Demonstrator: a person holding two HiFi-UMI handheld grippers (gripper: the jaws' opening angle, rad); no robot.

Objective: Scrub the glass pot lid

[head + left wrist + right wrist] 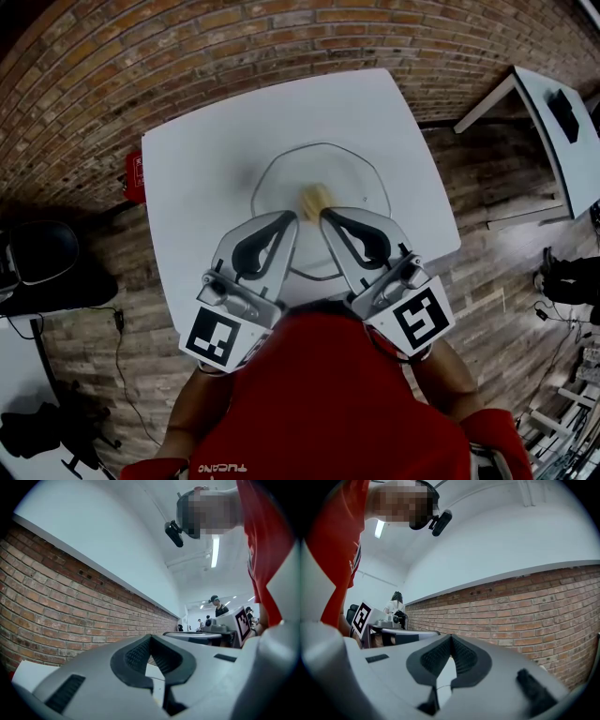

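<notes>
The glass pot lid [281, 183] lies flat in the middle of the white table [187, 159], seen in the head view. A small yellowish thing [314, 198] sits at its centre; whether it is a knob or a sponge I cannot tell. My left gripper [291, 217] and right gripper [326, 216] are side by side over the lid's near rim, tips just short of that yellowish thing. Both are shut with nothing between the jaws. In the gripper views the left gripper [150, 637] and right gripper [451, 637] point level at the brick wall, and the lid is hidden below them.
A red object [134, 176] sits by the table's left edge. Another white table [562, 122] stands at the far right, and a black chair [42, 248] at the left. People stand far off [218, 605] in the room.
</notes>
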